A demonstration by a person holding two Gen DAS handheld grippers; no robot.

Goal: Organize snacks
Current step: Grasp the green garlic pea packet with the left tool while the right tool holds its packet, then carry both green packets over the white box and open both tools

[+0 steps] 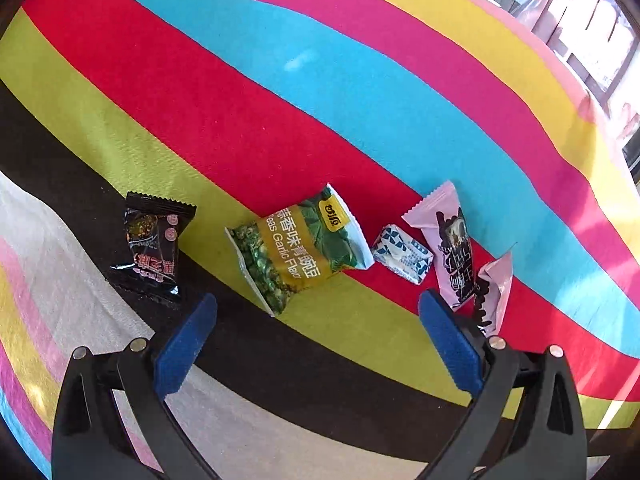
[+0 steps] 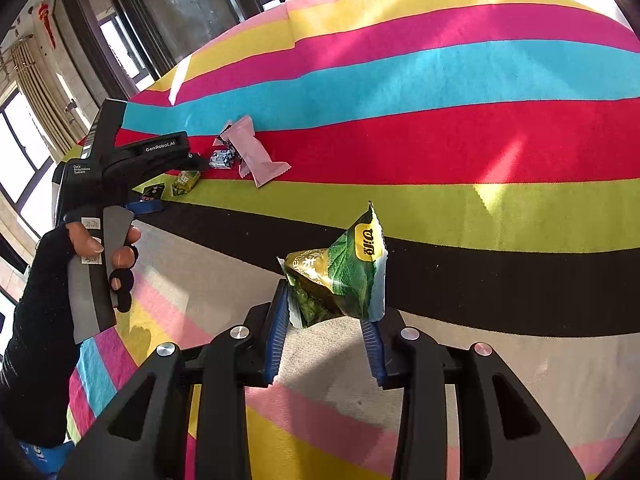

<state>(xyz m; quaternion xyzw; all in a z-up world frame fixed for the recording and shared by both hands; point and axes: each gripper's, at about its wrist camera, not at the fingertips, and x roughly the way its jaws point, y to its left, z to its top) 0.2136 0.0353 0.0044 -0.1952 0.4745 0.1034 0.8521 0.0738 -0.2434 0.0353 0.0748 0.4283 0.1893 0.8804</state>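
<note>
Snacks are split between my two grippers just now: a second green pea packet (image 2: pixel 340 280) sits pinched between the fingers of my right gripper (image 2: pixel 326 336), lifted clear above the black stripe of the striped cloth (image 2: pixel 480 140) that covers the table, while the rest lie in a loose row on the cloth. In the left wrist view I read that row as a black packet (image 1: pixel 152 248) on the black stripe, a green pea packet (image 1: pixel 298 248) across the lime and red stripes, a small blue-and-white sweet (image 1: pixel 402 258) just beside it, and two pink wrappers (image 1: pixel 456 248) touching each other on the red stripe. My left gripper (image 1: pixel 316 344) hovers over the row with its fingers wide and nothing between them; the green packet on the cloth lies just ahead of the gap. I judge the step in hand to be carrying the held packet to join its twin, so like goes with like. The next move calls for bringing the right gripper over toward the row, lowering until the packet rests beside the other green one, then letting go, keeping clear of the left gripper, which hangs over that same end of the row.
</note>
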